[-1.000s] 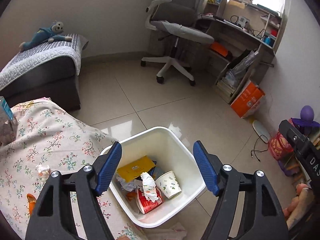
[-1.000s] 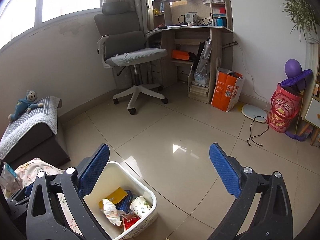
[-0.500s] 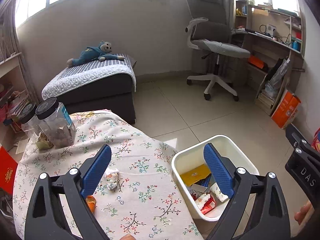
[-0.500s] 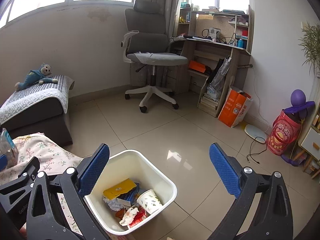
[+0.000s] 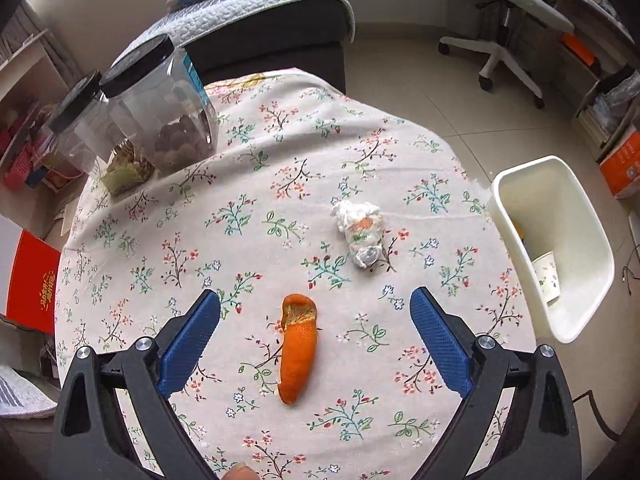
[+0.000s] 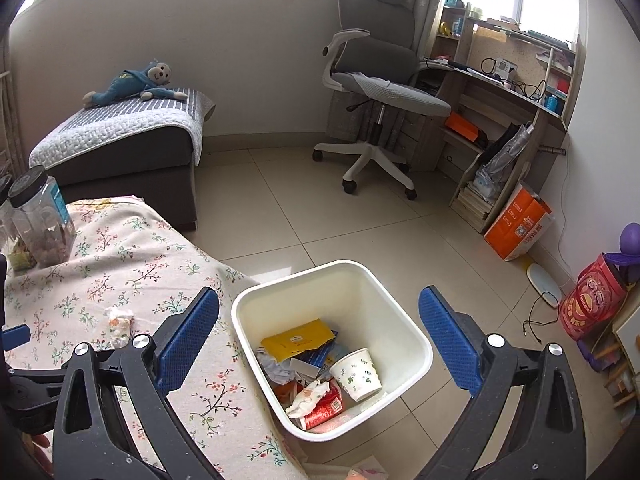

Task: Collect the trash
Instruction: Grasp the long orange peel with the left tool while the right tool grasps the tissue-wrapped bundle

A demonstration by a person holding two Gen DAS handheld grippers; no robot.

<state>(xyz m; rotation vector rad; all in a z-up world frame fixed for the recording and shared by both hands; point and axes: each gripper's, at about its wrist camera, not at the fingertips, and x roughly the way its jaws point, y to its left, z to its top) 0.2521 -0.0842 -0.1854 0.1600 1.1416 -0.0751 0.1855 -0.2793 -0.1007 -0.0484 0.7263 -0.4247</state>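
Note:
An orange peel (image 5: 298, 354) lies on the floral tablecloth (image 5: 256, 184), between the open jaws of my left gripper (image 5: 316, 340), which hangs above it and is empty. A crumpled tissue wad (image 5: 360, 232) lies a little beyond it; it also shows in the right wrist view (image 6: 118, 322). The white trash bin (image 6: 416, 344) stands on the floor by the table's right edge, holding a paper cup (image 6: 356, 372), a yellow packet and wrappers. My right gripper (image 6: 320, 340) is open and empty above the bin. The bin also shows in the left wrist view (image 5: 592, 240).
Two clear jars with black lids (image 5: 160, 100) stand at the table's far left. Beyond are a grey ottoman with a plush monkey (image 6: 132, 80), an office chair (image 6: 380, 92), a desk and an orange box (image 6: 516, 224).
My left gripper has swung left from above the bin to above the table and dropped low over the orange peel. My right gripper has turned left and down, bringing the bin under it.

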